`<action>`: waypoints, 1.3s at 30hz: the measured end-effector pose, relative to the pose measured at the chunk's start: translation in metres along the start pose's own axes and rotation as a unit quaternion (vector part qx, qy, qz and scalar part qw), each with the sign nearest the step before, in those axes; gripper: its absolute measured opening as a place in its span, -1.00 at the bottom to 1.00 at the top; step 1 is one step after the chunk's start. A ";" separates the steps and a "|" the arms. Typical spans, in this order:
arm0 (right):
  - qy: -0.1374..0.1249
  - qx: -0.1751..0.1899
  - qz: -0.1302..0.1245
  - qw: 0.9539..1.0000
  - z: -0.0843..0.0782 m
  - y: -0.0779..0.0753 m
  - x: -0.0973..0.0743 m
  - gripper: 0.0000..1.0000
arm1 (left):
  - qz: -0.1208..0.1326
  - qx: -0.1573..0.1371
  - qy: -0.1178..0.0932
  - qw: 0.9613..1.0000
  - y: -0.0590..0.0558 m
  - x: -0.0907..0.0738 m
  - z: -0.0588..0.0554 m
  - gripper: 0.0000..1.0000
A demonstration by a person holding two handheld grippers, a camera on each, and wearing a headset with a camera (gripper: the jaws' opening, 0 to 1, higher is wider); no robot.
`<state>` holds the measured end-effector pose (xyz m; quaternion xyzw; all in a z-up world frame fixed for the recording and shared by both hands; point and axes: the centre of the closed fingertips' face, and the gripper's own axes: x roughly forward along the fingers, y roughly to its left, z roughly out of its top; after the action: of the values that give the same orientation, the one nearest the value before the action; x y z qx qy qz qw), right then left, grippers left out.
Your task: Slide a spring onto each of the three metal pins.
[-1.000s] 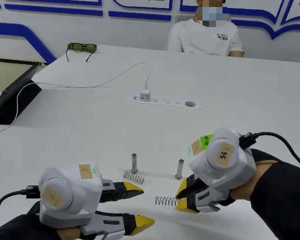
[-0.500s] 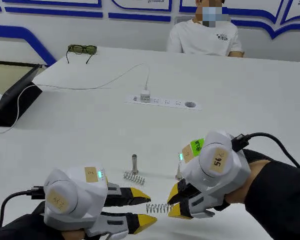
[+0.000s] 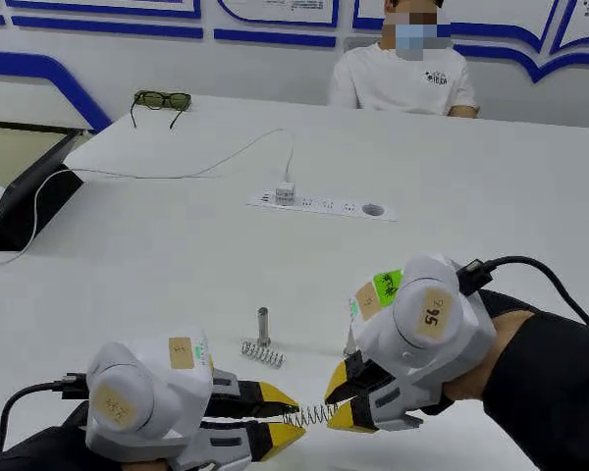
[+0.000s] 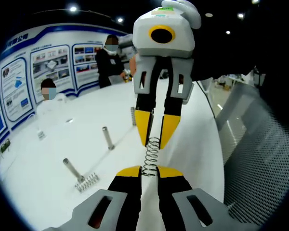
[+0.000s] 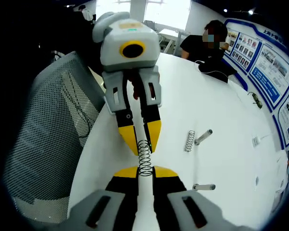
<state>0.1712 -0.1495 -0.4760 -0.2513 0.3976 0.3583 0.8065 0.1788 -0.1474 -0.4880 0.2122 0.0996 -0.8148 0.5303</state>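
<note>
Head view looks down on a wide white surface (image 3: pixel 177 245), and low over its near part the left tool (image 3: pixel 294 416) and the right tool (image 3: pixel 331 409) meet tip to tip. Beyond them an upright pin (image 3: pixel 263 327) stands bare, and a second pin (image 3: pixel 351 339) stands just beside the right tool, partly hidden by it. Smallest are the springs: a loose spring (image 3: pixel 261 353) lies at the foot of the upright pin, and the held spring (image 3: pixel 311 416) spans the gap between the two tools, just above the surface. Each tool is clamped on one end of it. The left gripper view shows that tool's own jaws closed on the near coils and the other tool's jaws nipping the far coils. Neither of these pins carries a spring yet.

The step in hand looks like a handover or re-grip. To do it well, one tool should release only once the other holds firmly near one end, leaving the free end's bore clear. Then the spring wants turning upright, its open end lined over a pin's tip and lowered straight down. Squeezing across the middle could buckle the coils.
</note>
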 end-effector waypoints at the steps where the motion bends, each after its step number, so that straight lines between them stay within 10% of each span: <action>1: -0.004 0.000 0.000 1.000 0.003 0.000 -0.002 -0.77 | 0.000 0.001 0.001 1.000 0.000 0.000 0.000 -0.76; 18: -0.035 -0.025 -0.007 0.999 0.042 0.004 -0.008 -0.77 | -0.006 0.007 -0.002 1.000 -0.004 0.001 0.003 -0.77; 39: -0.047 -0.007 -0.008 0.999 0.041 0.003 -0.006 -0.73 | -0.001 -0.001 -0.015 1.000 -0.003 0.001 0.008 -0.78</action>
<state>0.1855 -0.1218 -0.4489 -0.2430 0.3550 0.3662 0.8251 0.1740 -0.1504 -0.4818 0.1996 0.0930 -0.8183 0.5310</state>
